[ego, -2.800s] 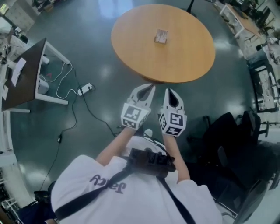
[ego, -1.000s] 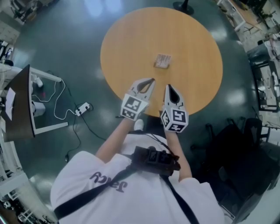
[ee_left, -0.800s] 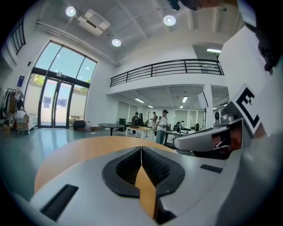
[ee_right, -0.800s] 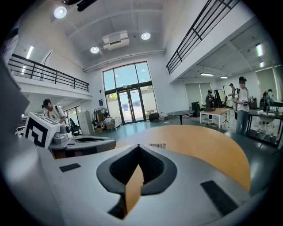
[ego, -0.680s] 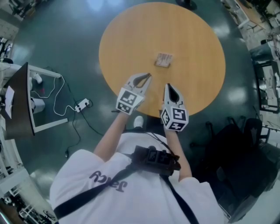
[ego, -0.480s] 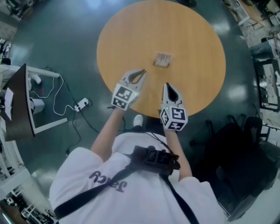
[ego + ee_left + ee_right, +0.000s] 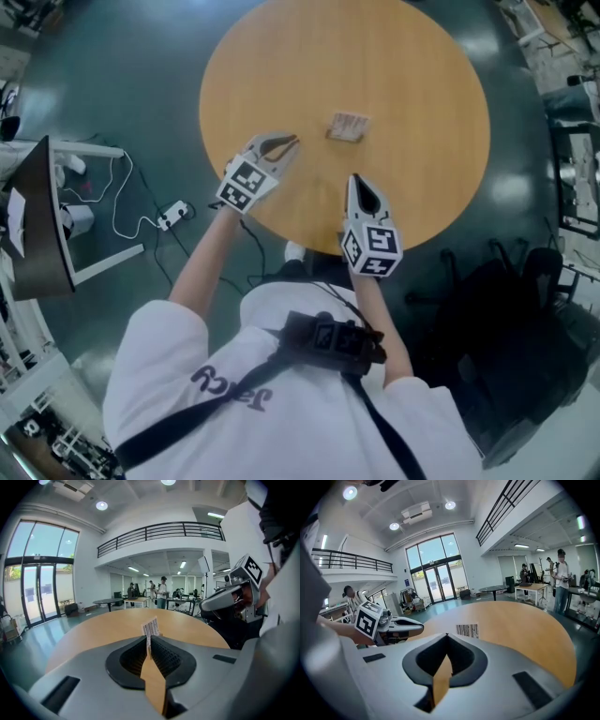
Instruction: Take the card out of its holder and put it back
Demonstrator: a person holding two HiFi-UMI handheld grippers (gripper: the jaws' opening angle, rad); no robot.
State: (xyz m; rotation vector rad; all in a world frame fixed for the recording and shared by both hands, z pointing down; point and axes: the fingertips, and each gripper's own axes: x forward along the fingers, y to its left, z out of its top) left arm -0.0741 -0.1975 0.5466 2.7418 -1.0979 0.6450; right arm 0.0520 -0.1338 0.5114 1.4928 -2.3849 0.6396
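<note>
A small card in its holder (image 7: 348, 127) stands upright near the middle of the round wooden table (image 7: 422, 84). Its barcode face shows in the right gripper view (image 7: 467, 630), and it stands edge-on in the left gripper view (image 7: 151, 628). My left gripper (image 7: 291, 141) is over the table, left of the card and a short way from it, jaws shut and empty (image 7: 148, 641). My right gripper (image 7: 354, 178) hangs over the near part of the table, below the card, jaws also shut with nothing in them (image 7: 446, 637).
A dark desk (image 7: 37, 216) with cables and a power strip (image 7: 169, 217) on the floor stands at the left. A black chair (image 7: 497, 291) sits at the right. Several people stand at far tables (image 7: 161, 591).
The table has come closer to me. My left gripper has swung forward and left over the tabletop, towards the card's left side. The right gripper has hardly moved.
</note>
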